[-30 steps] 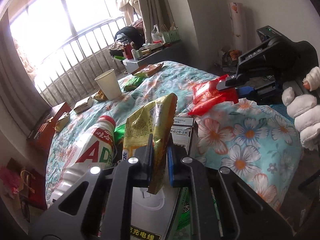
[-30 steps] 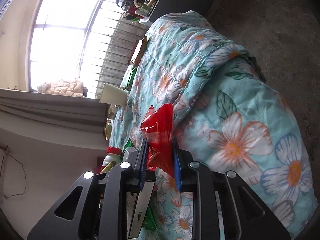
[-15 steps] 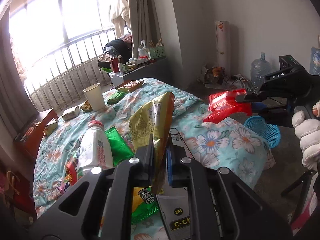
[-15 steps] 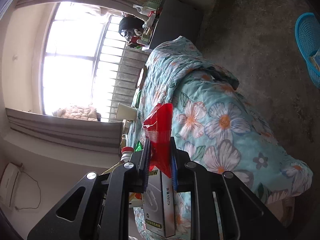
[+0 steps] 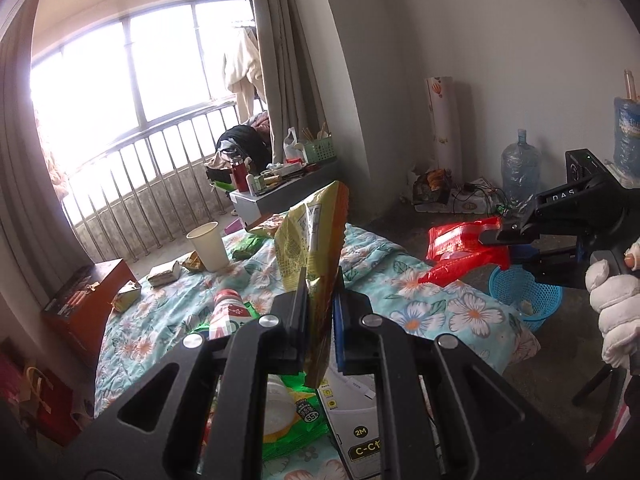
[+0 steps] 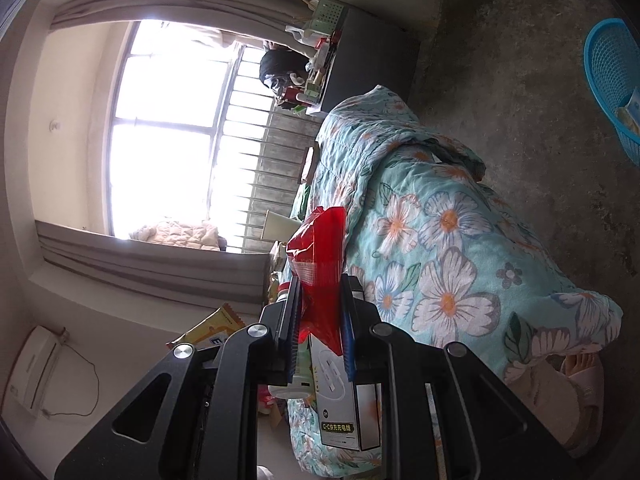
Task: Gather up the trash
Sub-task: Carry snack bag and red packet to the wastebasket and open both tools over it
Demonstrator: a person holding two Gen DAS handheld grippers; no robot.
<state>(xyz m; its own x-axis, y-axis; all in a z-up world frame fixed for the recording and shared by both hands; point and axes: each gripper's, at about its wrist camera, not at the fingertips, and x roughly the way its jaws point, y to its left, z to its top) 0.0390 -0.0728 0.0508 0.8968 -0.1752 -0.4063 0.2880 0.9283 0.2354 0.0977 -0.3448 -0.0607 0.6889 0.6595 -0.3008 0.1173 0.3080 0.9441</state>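
The left gripper [image 5: 320,312] pinches a crinkled yellow foil snack bag [image 5: 312,248] between its narrow jaws, upright above the flowered teal quilt [image 5: 440,308]. The right gripper [image 6: 320,316] clamps a shiny red plastic wrapper [image 6: 320,256], crumpled, near the blue mesh basket [image 5: 524,300].

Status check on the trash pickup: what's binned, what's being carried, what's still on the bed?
Done: the blue basket on the floor already holds a scrap or two.

In hand: the left gripper is shut on a yellow snack bag; the right gripper is shut on a red wrapper.

Left: a paper cup, green wrappers, a white bottle and small cartons on the floral quilt.
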